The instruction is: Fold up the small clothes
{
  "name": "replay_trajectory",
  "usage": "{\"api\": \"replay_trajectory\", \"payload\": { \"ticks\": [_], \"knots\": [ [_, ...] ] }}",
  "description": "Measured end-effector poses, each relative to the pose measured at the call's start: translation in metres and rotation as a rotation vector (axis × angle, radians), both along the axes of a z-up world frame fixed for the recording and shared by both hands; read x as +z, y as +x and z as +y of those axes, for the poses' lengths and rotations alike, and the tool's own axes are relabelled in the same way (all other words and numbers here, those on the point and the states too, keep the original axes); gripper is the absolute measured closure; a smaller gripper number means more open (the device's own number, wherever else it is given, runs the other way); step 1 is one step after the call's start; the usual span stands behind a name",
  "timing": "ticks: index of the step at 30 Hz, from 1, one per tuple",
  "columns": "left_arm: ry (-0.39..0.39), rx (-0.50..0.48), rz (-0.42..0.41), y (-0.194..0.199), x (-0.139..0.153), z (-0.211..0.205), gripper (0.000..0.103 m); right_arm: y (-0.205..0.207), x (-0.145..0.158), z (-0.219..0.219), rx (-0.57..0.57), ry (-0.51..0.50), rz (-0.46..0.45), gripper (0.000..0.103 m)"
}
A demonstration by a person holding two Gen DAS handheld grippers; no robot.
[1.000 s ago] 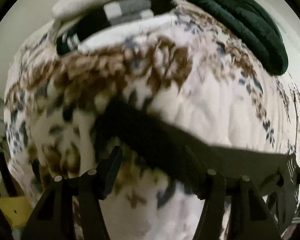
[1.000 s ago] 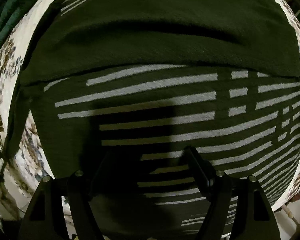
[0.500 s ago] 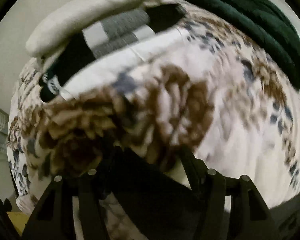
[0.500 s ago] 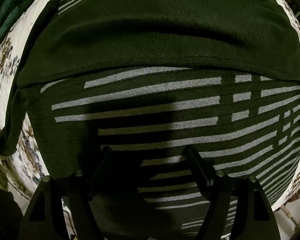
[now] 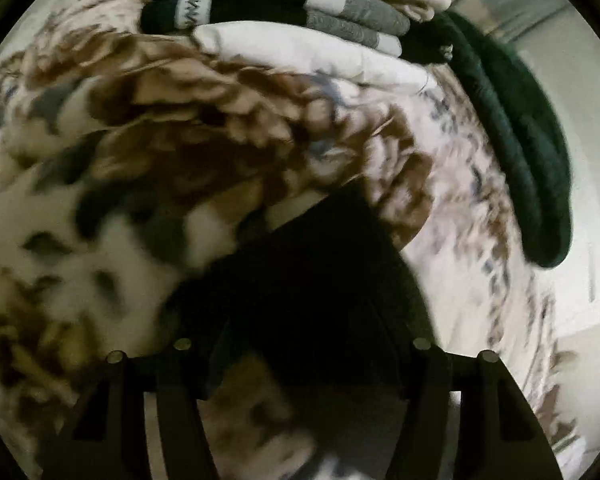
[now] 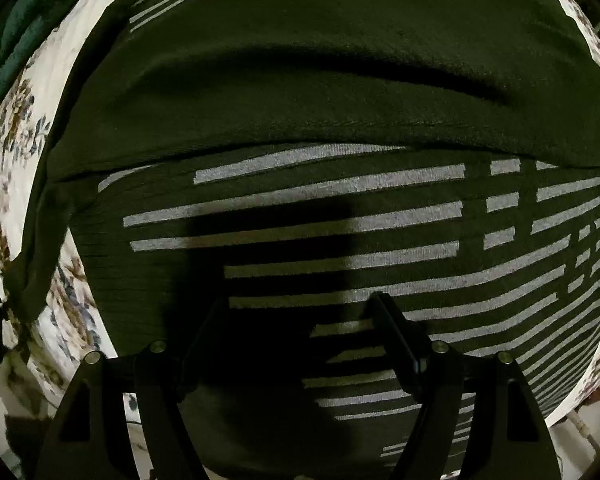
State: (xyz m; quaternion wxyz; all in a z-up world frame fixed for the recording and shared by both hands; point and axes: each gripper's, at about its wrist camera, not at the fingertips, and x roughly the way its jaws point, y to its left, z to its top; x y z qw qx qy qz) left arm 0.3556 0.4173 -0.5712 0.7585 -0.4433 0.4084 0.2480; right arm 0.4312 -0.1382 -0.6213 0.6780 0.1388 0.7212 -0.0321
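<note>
Dark green knit garment with pale grey stripes (image 6: 340, 216) lies spread on the floral-print bedcover (image 5: 148, 168), top part folded over. Right gripper (image 6: 300, 316) points down over it, jaws wide apart, holding nothing. Left gripper (image 5: 300, 344): jaws closing with a dark cloth corner (image 5: 320, 280) between them; grip unclear through blur. Folded stack of clothes (image 5: 300, 12) and dark green folded knit (image 5: 520, 140) lie beyond.

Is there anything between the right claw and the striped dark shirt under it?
Nothing visible. The right claw hangs open directly over the striped shirt, with only its own shadow on the fabric. The folded-over plain flap lies farther up, clear of the fingers.
</note>
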Motion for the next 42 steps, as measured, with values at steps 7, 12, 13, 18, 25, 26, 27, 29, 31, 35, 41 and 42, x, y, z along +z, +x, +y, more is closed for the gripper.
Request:
{"api": "replay_trajectory", "payload": {
  "ticks": [7, 12, 13, 18, 25, 26, 27, 29, 31, 35, 41, 42],
  "knots": [
    [0.234, 0.007, -0.17, -0.021, 0.074, -0.019, 0.096, 0.003, -0.001, 0.005, 0.009, -0.017, 0.008, 0.025],
    [0.132, 0.024, -0.115, -0.046, 0.051, -0.008, 0.092, 0.004, 0.0, 0.019, 0.006, -0.004, 0.001, 0.025],
    [0.091, 0.033, -0.1, -0.046, 0.043, -0.004, 0.088, 0.004, 0.001, 0.019, 0.006, 0.001, 0.0, 0.025],
    [-0.106, 0.166, -0.156, -0.072, 0.005, 0.008, 0.041, 0.006, 0.009, 0.021, 0.014, 0.009, -0.01, 0.025],
    [-0.073, 0.172, -0.162, -0.046, -0.006, 0.007, 0.063, 0.004, 0.013, 0.013, -0.024, 0.005, 0.001, 0.025],
    [-0.038, 0.154, -0.152, -0.041, -0.002, 0.006, 0.086, 0.004, 0.014, 0.012, -0.03, 0.009, -0.001, 0.025],
    [-0.008, 0.121, -0.13, -0.033, 0.004, 0.003, 0.096, 0.004, 0.018, 0.009, -0.042, 0.013, -0.006, 0.025],
    [0.072, 0.075, -0.14, -0.022, 0.028, -0.007, 0.096, 0.006, 0.027, 0.001, -0.058, 0.019, -0.022, 0.025],
    [0.142, 0.026, -0.153, -0.012, 0.054, -0.02, 0.096, 0.008, 0.036, -0.006, -0.074, 0.027, -0.046, 0.025],
    [0.218, -0.087, -0.203, 0.012, 0.111, -0.062, 0.096, 0.017, 0.044, -0.036, -0.108, 0.036, -0.107, 0.019],
    [0.239, -0.431, -0.253, 0.079, 0.168, -0.208, 0.096, 0.027, 0.041, -0.092, -0.183, 0.099, -0.161, 0.015],
    [0.233, -0.497, -0.257, 0.089, 0.171, -0.242, 0.096, 0.027, 0.041, -0.099, -0.193, 0.104, -0.168, 0.015]
  ]
}}
